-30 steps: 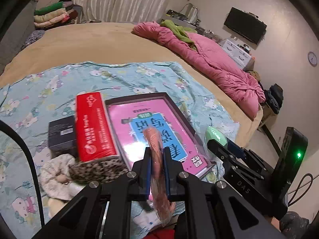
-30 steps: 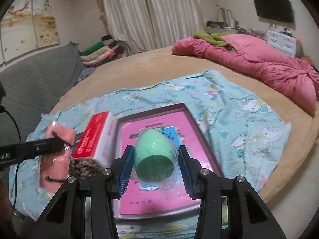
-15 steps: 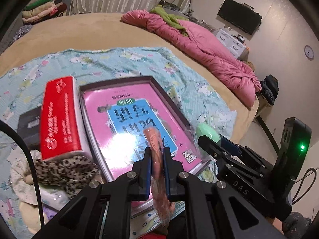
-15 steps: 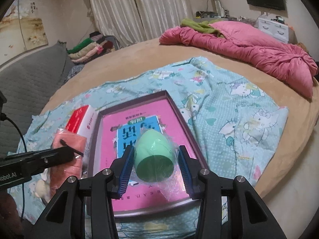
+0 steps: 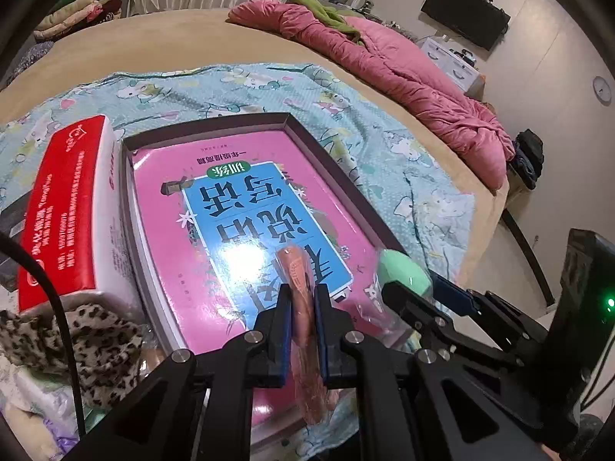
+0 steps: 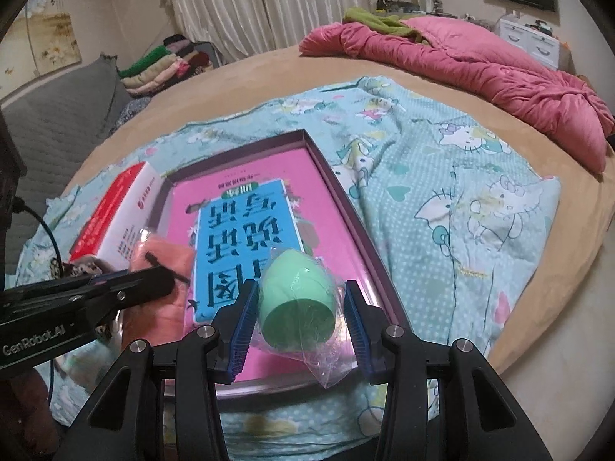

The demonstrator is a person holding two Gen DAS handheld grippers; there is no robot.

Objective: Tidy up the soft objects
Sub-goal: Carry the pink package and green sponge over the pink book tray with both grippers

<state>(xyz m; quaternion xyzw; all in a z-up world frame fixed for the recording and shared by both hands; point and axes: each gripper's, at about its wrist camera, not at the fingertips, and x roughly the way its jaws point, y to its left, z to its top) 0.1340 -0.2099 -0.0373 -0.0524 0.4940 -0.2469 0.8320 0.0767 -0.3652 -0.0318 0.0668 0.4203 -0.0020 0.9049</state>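
Both claws hover side by side over the pink book (image 5: 246, 207): left claw (image 5: 302, 307) pinches a bagged pink cloth (image 5: 301, 330); right claw (image 6: 298, 313) clamps a bagged green sponge egg (image 6: 296, 292).

Tan bed (image 6: 246, 77): cartoon-print sheet (image 6: 442, 176), pink quilt (image 6: 480, 57); shallow tray (image 6: 338, 188) on sheet

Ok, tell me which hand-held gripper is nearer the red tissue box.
Left. The left hand-held gripper is beside the red tissue box; the right hand-held gripper is farther, across the tray.
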